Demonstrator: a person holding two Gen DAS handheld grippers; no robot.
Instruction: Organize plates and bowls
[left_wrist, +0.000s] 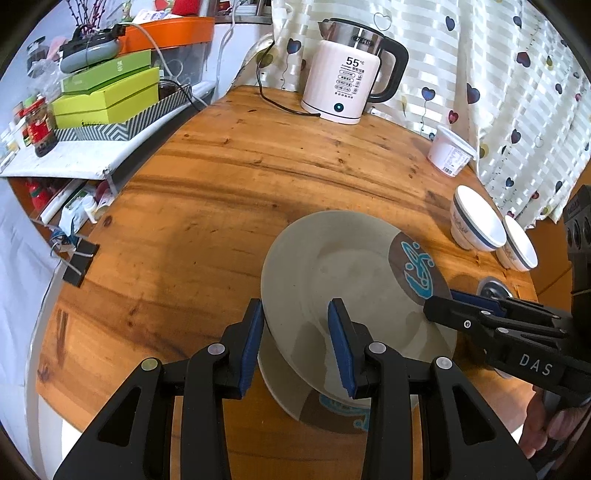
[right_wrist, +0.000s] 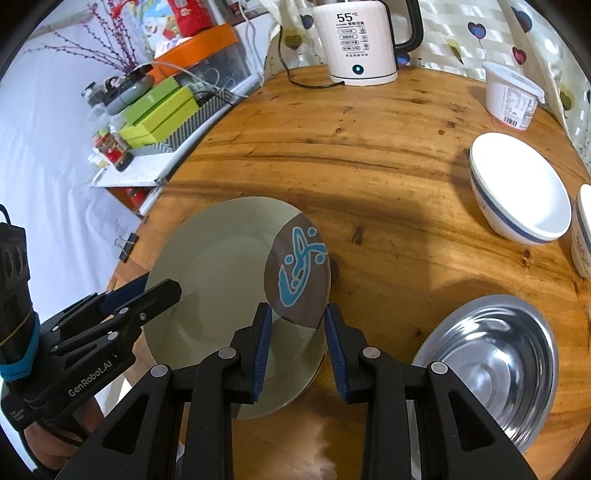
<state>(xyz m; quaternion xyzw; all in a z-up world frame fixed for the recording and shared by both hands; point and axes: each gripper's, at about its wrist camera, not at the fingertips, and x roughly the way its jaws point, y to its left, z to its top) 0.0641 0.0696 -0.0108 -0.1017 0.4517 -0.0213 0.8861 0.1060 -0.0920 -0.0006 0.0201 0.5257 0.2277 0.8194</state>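
A grey-green plate (left_wrist: 343, 266) with a brown patch and a blue fish drawing lies slightly askew on a second matching plate (left_wrist: 291, 391) on the round wooden table (left_wrist: 221, 184). My left gripper (left_wrist: 297, 343) is open, its jaws astride the top plate's near-left rim. My right gripper (right_wrist: 297, 347) is open, its jaws astride the same plate (right_wrist: 221, 280) at its near-right rim by the fish patch. Two white bowls with a blue band (right_wrist: 517, 192) (right_wrist: 585, 236) stand at the right. A steel bowl (right_wrist: 491, 365) sits by my right gripper.
A white electric kettle (left_wrist: 347, 74) with its cord stands at the table's far edge. A white lidded tub (left_wrist: 448, 151) is beside the heart-patterned curtain (left_wrist: 517, 92). A cluttered shelf with green boxes (left_wrist: 103, 96) lies left of the table. A binder clip (left_wrist: 79, 262) hangs at the left rim.
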